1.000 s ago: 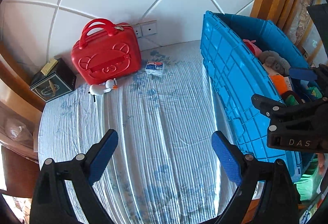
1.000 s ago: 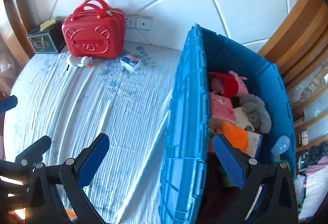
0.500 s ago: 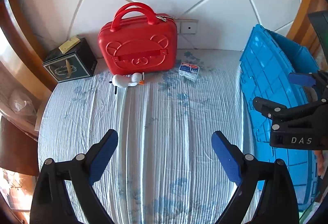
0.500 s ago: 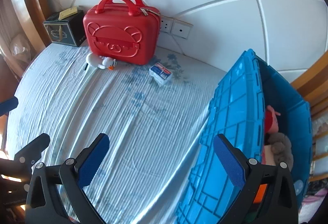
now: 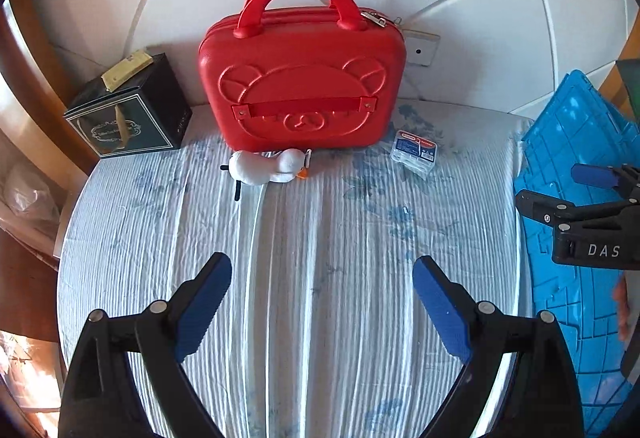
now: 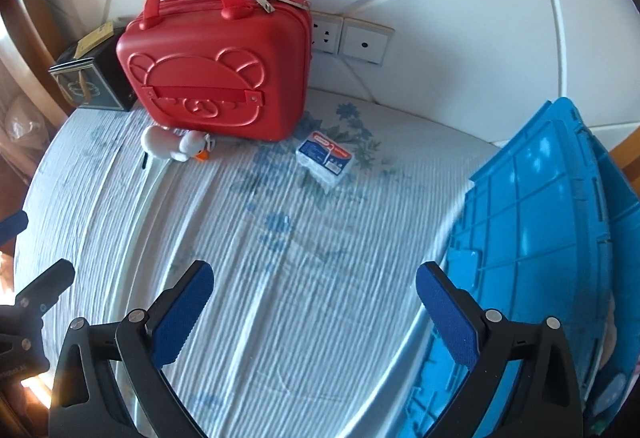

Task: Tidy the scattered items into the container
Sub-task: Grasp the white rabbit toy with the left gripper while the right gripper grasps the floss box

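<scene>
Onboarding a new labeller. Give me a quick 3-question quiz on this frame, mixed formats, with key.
1. True or false: the left gripper and the right gripper are both open and hold nothing.
2. Multiple choice: what lies directly in front of the red case? A) a spoon B) a white duck toy C) a mug
3. Fill in: the small packet lies on the ______, between the red case and the blue crate.

Key: 1 true; 2 B; 3 bedsheet
</scene>
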Demonstrator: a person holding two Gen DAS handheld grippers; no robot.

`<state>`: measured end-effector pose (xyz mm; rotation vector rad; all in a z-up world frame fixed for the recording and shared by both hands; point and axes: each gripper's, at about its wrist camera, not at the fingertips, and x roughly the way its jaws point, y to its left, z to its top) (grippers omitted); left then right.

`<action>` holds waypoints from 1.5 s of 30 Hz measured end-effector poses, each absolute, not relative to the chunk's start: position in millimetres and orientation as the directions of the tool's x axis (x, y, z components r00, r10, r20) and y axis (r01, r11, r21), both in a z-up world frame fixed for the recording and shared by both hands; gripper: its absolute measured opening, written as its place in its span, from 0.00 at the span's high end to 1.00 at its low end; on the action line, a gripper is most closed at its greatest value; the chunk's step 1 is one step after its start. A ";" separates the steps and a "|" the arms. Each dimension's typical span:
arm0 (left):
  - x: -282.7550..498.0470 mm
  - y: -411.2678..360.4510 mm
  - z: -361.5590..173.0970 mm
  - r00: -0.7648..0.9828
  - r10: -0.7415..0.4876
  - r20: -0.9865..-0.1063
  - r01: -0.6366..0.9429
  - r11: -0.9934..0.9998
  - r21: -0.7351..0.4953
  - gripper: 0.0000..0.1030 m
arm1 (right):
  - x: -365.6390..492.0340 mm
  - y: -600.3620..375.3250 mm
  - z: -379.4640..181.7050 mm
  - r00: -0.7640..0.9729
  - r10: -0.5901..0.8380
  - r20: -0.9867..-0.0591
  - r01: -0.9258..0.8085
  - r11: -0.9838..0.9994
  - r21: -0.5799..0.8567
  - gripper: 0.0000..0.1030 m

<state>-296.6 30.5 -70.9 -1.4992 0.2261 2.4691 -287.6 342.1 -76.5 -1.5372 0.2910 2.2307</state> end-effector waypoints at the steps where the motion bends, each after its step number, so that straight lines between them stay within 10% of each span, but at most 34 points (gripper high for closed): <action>1: -306.2 28.1 -78.9 -0.436 0.131 -0.890 -0.290 -0.957 0.002 0.09 | -295.2 347.1 -85.9 -0.304 0.208 -0.930 -0.460 -0.887 -0.048 0.01; 18: -459.1 -41.1 -227.6 -0.406 0.113 -0.907 -0.185 -0.982 -0.040 0.09 | -384.8 406.5 -225.2 -0.256 0.165 -0.953 -0.553 -0.833 0.005 0.00; 39: -476.9 6.2 -281.3 -0.479 0.056 -0.876 -0.266 -0.960 0.083 0.19 | -410.9 463.6 -289.8 -0.394 0.158 -0.905 -0.544 -0.834 0.091 0.01; 45: -454.1 23.1 -280.7 -0.437 0.101 -0.894 -0.304 -0.952 0.041 0.35 | -405.2 417.8 -299.6 -0.386 0.104 -0.917 -0.453 -0.887 0.091 0.23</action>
